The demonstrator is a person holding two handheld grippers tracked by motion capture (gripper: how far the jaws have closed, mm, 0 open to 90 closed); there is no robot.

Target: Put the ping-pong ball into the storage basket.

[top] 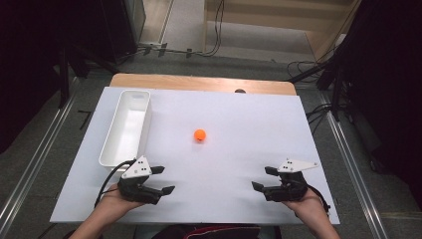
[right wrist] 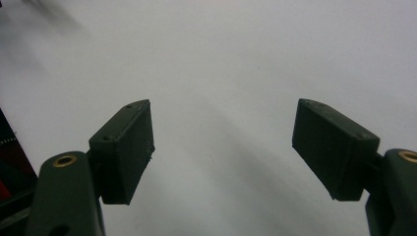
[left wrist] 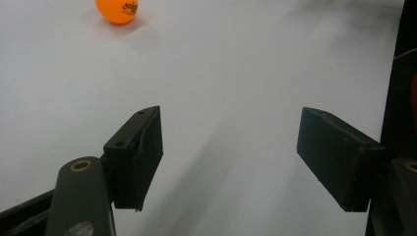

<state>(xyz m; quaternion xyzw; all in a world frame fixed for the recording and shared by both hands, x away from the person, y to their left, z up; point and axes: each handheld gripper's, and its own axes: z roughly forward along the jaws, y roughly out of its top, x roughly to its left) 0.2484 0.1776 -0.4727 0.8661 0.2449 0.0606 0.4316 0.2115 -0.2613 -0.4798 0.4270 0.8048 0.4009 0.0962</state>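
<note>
An orange ball (top: 199,134) lies alone near the middle of the white table top (top: 249,129). A long white bin (top: 127,127) stands along the left side, with nothing visible inside. My left gripper (top: 163,179) rests near the front left, open, jaws pointing right and empty. In the left gripper view the ball (left wrist: 117,10) sits far off at the top left, beyond the wide-apart jaws (left wrist: 231,157). My right gripper (top: 263,178) rests near the front right, open and empty, pointing left. The right gripper view has bare white surface between its spread jaws (right wrist: 223,150).
The white top lies on a wooden table (top: 199,82) whose far edge shows. Cables (top: 214,35) trail on the floor beyond. Dark stands (top: 338,74) flank both sides, and metal rails (top: 35,159) run along the floor.
</note>
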